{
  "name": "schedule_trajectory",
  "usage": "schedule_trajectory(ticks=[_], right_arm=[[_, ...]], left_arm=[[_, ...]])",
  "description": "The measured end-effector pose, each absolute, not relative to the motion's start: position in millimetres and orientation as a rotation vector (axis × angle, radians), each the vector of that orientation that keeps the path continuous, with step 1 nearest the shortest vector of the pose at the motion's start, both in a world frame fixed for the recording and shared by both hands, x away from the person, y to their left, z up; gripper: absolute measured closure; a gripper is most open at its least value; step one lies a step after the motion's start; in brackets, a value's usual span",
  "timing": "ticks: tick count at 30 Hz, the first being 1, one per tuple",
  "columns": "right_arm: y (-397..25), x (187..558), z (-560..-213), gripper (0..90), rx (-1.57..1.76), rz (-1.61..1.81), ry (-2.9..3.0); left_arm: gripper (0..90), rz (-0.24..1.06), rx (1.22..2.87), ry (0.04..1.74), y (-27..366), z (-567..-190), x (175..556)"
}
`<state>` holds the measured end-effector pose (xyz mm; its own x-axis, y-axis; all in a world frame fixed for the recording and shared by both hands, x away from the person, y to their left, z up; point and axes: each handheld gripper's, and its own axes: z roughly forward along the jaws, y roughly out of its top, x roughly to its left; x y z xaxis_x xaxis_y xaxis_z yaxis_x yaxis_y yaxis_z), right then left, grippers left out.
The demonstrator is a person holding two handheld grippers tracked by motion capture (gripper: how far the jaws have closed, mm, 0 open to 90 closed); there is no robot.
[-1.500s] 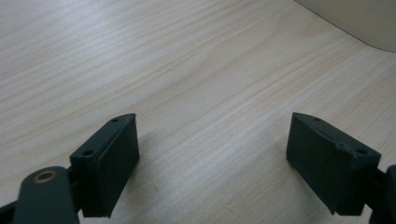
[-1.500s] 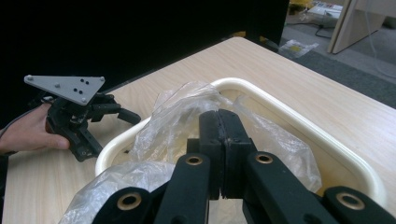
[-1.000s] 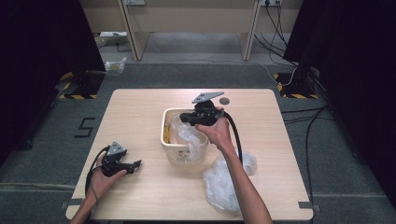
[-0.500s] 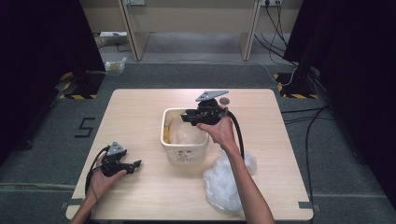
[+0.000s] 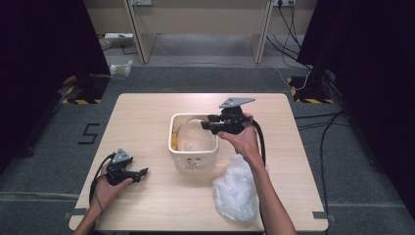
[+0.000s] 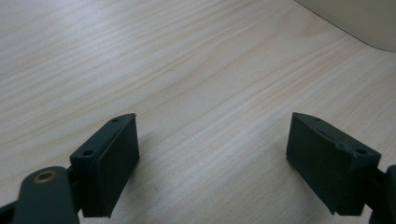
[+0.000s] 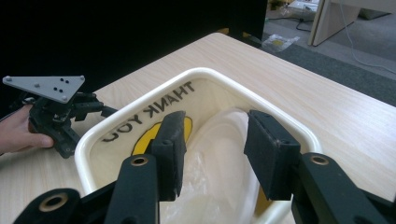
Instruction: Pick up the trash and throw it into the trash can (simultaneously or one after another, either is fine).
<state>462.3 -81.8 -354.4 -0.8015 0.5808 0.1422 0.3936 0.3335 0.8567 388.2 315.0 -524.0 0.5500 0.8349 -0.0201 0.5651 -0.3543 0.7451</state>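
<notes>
The left gripper (image 5: 128, 172) rests on the surface (image 5: 147, 122), jaws wide apart and empty, aimed at the bin (image 5: 193, 144) beyond them. The bin stands upright, mouth up, its long axis running away from the person. The right gripper (image 7: 212, 140) hovers over its rim, jaws partly open, gripping nothing; the plastic liner (image 7: 219, 154) lies directly below and between them.

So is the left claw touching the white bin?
Apart. In the high view the left claw sits near the table's front left corner, with bare wood between it and the white bin.
</notes>
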Motion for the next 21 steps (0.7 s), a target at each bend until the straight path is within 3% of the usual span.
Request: schedule_trajectory(ticks=[21], right_arm=[[-147.0, 428.0, -357.2, 50.9, 0.97, 1.467, 2.293]], left_arm=[[16.2, 0.478, 2.063, 1.123, 315.0, -524.0, 388.2]])
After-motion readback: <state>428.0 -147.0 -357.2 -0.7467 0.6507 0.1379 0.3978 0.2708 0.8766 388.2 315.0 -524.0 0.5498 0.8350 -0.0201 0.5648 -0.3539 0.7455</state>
